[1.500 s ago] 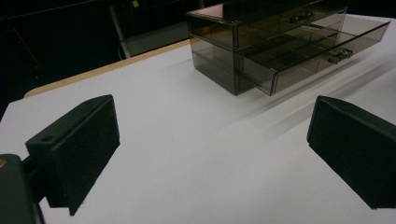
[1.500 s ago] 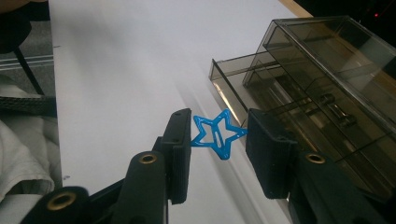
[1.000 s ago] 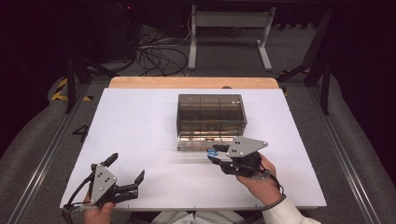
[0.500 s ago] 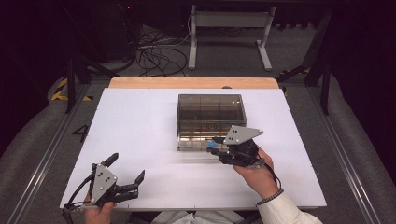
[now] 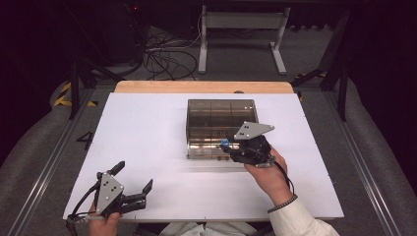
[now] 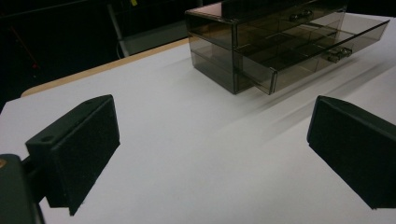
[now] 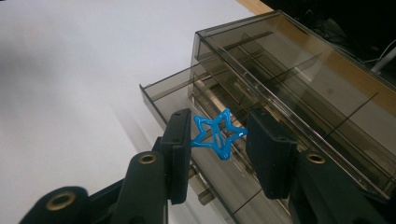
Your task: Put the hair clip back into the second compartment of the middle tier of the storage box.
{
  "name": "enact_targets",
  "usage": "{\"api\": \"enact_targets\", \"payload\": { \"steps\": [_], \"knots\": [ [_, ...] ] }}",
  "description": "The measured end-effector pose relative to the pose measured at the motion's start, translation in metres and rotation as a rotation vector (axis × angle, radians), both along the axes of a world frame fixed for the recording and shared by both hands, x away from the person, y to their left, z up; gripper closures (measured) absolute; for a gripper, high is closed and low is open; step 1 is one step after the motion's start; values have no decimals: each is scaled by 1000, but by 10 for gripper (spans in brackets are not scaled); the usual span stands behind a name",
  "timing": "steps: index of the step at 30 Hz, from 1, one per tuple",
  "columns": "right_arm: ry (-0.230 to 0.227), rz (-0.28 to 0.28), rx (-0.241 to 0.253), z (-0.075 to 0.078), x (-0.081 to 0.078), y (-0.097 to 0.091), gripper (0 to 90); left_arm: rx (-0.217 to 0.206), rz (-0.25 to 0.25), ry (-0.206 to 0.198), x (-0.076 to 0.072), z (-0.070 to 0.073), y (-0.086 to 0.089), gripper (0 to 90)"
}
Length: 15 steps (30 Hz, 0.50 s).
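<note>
A blue star clip [image 7: 216,136] is pinched by the right gripper [image 5: 227,145] over the open drawer [image 7: 187,121]; the left gripper [image 5: 133,184] (jaws spread) is held low.

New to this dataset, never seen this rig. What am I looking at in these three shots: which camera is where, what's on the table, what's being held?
No robot arm here: a person holds a hand-operated two-jaw gripper in each hand. The high view looks down on a white table from above the person's side. The other two pictures come from cameras that ride on the grippers and look along their black jaws.

On the table stands a smoky clear drawer box with its lower drawer pulled out.

The right gripper is at the front of the box, above the open drawer. Its own view shows its jaws shut on a small blue star-shaped clip.

The left gripper sits near the table's front left corner, jaws wide open, with nothing between them.
</note>
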State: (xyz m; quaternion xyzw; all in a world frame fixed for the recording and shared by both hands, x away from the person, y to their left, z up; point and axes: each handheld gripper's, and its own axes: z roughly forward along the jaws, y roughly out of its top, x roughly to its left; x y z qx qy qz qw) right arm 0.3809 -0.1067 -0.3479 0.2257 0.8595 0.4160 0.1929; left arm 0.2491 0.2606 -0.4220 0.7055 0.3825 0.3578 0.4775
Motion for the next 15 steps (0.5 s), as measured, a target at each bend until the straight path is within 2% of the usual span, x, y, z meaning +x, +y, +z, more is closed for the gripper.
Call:
{"api": "enact_targets", "payload": {
  "steps": [7, 15],
  "knots": [
    [15, -22, -19, -4, 11, 3, 614, 2, -1, 0, 0, 0, 0, 31],
    [-2, -38, -2, -7, 17, 6, 614, 4, -2, 1, 0, 0, 0, 30]
  ]
}}
